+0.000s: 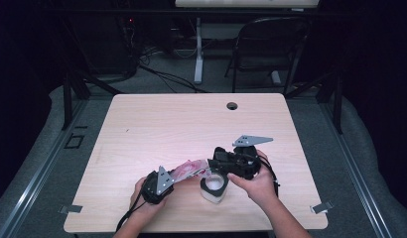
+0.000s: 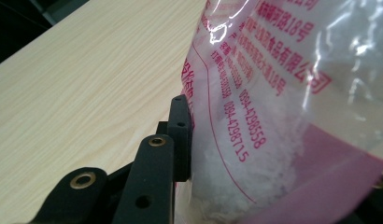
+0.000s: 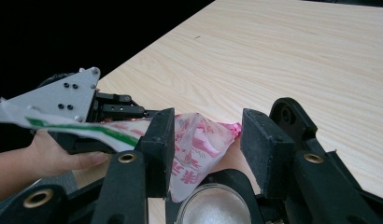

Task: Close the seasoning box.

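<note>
Near the table's front edge, the left tool is clamped on a clear plastic bag printed in pink and red. In the left gripper view its black jaw presses flat against the bag's side, where white grains show through the film. The bag's long axis runs from the left tool up and to the right toward the right tool, slanting slightly upward off the table, with its far end reaching over a small white container.

The container stands just below and between the two tools, close to the front edge; in the right gripper view its round mouth, holding white grains, sits right under the bag's pink tip. The right tool is wide: one pad lies beside the bag, the other stands apart from it, and the bag's tip hangs in the gap without being pinched. Its jaws have just been opening.

Both hands, the left and the right, come in over the front edge. Beyond the tools the table is bare wood to its far edge, where a round cable hole sits. Behind the table stands a dark folding chair.
</note>
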The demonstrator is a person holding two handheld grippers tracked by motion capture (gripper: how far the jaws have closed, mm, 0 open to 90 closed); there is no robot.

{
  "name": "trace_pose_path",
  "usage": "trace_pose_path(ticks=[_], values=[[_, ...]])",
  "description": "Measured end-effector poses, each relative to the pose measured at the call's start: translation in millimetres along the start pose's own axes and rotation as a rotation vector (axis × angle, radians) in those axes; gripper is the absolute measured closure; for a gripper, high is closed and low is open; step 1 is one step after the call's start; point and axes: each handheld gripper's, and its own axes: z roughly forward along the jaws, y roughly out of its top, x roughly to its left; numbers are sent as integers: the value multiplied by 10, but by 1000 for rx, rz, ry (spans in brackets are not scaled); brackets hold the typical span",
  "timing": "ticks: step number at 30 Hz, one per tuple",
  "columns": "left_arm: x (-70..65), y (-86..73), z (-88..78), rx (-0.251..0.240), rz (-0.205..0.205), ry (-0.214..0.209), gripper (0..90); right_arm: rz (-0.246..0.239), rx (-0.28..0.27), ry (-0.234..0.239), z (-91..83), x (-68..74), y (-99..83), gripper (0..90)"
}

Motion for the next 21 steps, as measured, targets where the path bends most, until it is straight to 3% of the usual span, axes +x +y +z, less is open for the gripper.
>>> trace_pose_path(ticks=[5, 13, 21], values=[[85, -25, -18, -8, -82, -15, 763, 1, -10, -2, -34, -2, 2, 550], [212, -47, -66, -32, -164, -17, 771, -4, -11, -2, -55, 0, 0, 547], [423, -49, -219, -65, -238, 41, 770, -7, -10, -5, -84, 0, 1, 538]])
